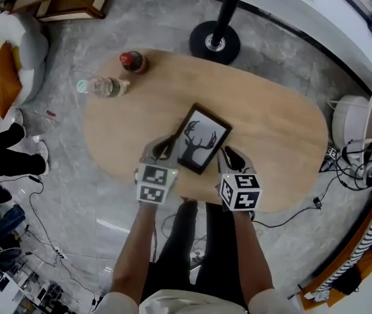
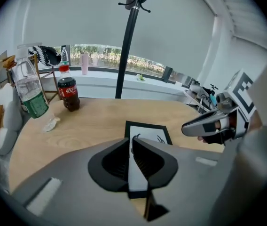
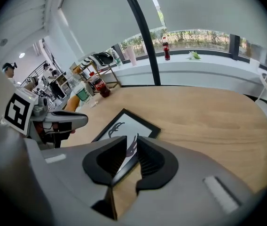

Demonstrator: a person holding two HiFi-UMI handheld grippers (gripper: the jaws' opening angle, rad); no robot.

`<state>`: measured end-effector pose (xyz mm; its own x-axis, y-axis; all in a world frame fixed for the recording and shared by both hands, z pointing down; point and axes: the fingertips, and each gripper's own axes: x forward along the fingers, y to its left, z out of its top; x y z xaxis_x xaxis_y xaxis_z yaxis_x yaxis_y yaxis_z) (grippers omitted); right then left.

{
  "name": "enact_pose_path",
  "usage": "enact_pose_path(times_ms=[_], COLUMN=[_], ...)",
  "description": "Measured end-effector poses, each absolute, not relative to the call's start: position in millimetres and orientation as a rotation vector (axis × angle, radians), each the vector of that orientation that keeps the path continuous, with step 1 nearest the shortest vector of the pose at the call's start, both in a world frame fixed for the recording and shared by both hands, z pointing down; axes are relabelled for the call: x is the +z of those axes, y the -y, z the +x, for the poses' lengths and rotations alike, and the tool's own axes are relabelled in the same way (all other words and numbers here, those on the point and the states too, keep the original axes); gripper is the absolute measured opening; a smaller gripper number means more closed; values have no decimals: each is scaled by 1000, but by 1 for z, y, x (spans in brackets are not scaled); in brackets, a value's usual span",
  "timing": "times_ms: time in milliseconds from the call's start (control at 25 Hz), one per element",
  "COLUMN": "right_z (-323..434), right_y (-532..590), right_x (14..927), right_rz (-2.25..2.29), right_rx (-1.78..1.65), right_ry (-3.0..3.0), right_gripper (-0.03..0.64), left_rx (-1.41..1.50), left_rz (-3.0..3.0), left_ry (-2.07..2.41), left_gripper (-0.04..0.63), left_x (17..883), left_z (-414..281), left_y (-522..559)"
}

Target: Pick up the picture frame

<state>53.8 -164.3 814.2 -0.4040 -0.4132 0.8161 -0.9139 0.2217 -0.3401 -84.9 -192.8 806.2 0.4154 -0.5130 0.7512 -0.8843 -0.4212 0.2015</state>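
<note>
A black picture frame (image 1: 202,138) with a deer-antler print lies flat on the oval wooden table (image 1: 278,116), near its front edge. My left gripper (image 1: 165,145) is at the frame's left side and my right gripper (image 1: 232,156) at its right side. In the left gripper view the jaws (image 2: 129,143) stand a narrow slit apart, and the frame (image 2: 150,131) shows through the gap. In the right gripper view the jaws (image 3: 132,143) stand wider apart. The frame's (image 3: 124,126) dark edge runs between them, with no pad pressing on it.
A cola bottle (image 1: 132,61) and a clear water bottle (image 1: 104,86) are on the table's far left. A black pole on a round base (image 1: 215,42) stands just beyond the table. A white appliance (image 1: 353,120) and cables are on the floor at right.
</note>
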Motion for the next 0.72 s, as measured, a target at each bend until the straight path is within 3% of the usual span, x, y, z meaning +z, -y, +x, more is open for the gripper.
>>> enact_pose_path(times_ms=[720], right_z=[51], right_y=[159], right_x=[869], right_rz=[1233], right_rx=[1276], right_ry=[1829], right_gripper=[115], left_rx=[921], left_rz=[2011], left_ry=[1112], left_gripper=[66], left_x=[860], left_z=[-82], left_y=[199])
